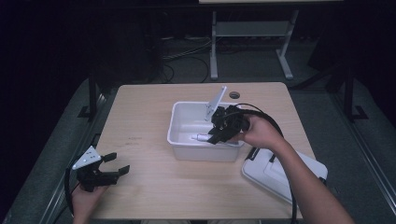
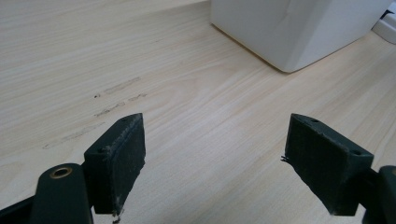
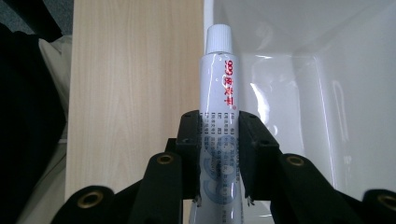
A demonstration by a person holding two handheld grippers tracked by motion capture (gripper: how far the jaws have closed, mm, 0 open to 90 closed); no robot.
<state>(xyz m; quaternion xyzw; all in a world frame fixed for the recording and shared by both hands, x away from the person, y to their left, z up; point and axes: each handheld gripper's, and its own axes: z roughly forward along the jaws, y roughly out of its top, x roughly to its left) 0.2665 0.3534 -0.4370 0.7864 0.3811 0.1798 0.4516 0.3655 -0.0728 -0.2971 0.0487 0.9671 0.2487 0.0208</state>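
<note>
- The right tongs (image 3: 219,154) pinch a white tube (image 3: 218,93) with red lettering around its middle, its cap pointing away from the hand.
- The tube hangs over the white tub (image 1: 180,140), above its near rim, on the wooden tabletop (image 1: 149,186).
- The left tongs (image 1: 116,164) are spread with nothing between them, low over the tabletop's near left part, well apart from the tub.
- A white lid (image 1: 271,175) lies near the tub at its right.

This looks like a lab or recording workspace: a small light-wood table (image 1: 154,116) stands alone on grey carpet in a dark room, with loose cables (image 1: 187,56) trailing across the floor and the white metal legs of another bench (image 1: 214,51) behind it.
</note>
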